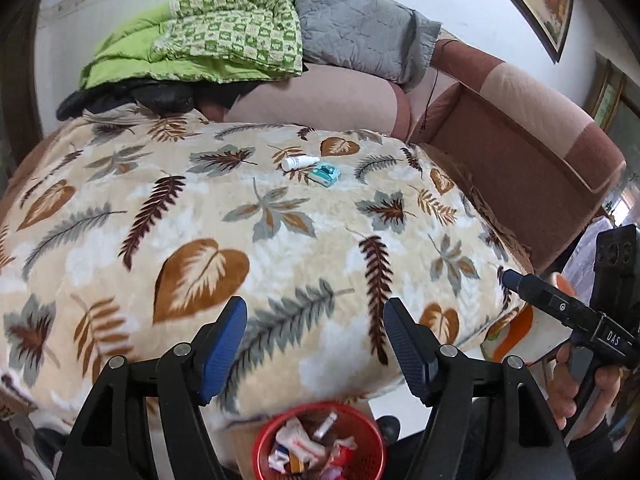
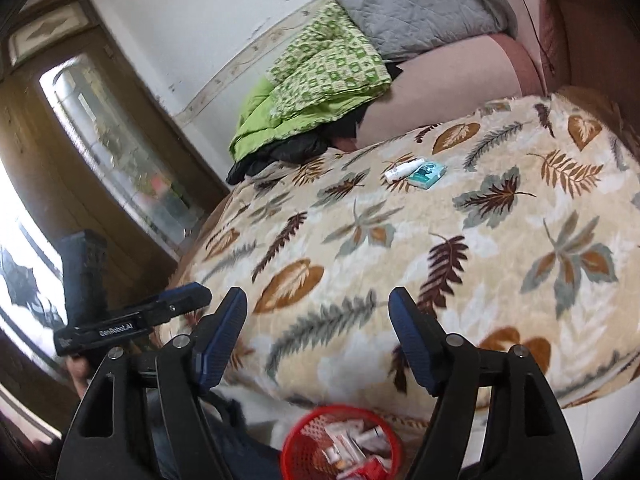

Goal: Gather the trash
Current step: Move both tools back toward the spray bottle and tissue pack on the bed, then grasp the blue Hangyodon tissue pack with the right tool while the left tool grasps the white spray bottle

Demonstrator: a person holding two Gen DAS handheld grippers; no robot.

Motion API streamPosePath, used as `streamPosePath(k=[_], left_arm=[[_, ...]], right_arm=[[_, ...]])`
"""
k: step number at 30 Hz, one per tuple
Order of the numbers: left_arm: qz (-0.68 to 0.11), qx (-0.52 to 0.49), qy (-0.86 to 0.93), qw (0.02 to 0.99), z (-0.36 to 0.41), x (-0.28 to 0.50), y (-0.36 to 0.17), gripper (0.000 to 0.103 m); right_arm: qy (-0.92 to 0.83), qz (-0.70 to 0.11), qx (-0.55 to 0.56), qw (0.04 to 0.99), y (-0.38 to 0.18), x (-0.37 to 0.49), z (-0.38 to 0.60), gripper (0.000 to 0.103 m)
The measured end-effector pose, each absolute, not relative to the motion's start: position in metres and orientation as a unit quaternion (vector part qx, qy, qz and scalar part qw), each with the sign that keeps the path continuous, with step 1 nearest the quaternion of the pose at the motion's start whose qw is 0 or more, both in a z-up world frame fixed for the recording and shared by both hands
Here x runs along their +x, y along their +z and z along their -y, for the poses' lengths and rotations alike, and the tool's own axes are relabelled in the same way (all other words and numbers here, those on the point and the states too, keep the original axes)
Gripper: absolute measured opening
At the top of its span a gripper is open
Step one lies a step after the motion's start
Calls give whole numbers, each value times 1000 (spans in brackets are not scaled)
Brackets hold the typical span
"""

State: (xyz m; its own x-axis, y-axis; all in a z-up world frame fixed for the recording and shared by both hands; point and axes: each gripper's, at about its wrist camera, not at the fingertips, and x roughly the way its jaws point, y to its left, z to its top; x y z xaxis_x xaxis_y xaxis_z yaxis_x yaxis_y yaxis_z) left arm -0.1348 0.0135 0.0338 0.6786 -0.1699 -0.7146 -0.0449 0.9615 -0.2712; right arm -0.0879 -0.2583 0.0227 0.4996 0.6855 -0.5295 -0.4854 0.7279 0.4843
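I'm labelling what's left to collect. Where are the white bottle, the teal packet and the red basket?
white bottle (image 1: pixel 299 162), left wrist view, on its body.
teal packet (image 1: pixel 325 174), left wrist view, on its top face.
red basket (image 2: pixel 298 446), right wrist view, on its left wall.

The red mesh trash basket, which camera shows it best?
The left wrist view: the red mesh trash basket shows nearly its whole rim and the wrappers inside. The right wrist view shows it lower, cropped by the frame's bottom edge.
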Motion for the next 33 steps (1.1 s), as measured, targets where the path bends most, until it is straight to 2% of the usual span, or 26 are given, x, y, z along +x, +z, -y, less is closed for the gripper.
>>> streamPosePath(k=[8, 17, 26, 29, 33], left_arm=[[-401, -189, -32, 896, -50, -38, 26, 74], [-411, -202, -39, 888, -70, 66, -10, 74], [-432, -284, -36, 855, -116, 94, -67, 74], [-439, -294, -25, 849, -125, 102, -78, 74], [-438, -299, -22, 848, -129, 114, -82, 74]], right_arm=[[297, -415, 201, 836, -7, 41, 237, 73], [259, -463, 179, 829, -71, 170, 191, 73], [190, -500, 174, 826, -130, 287, 161, 73], [175, -502, 195, 824, -142, 309, 153, 73], [139, -508, 170, 833, -157, 319, 137, 78]])
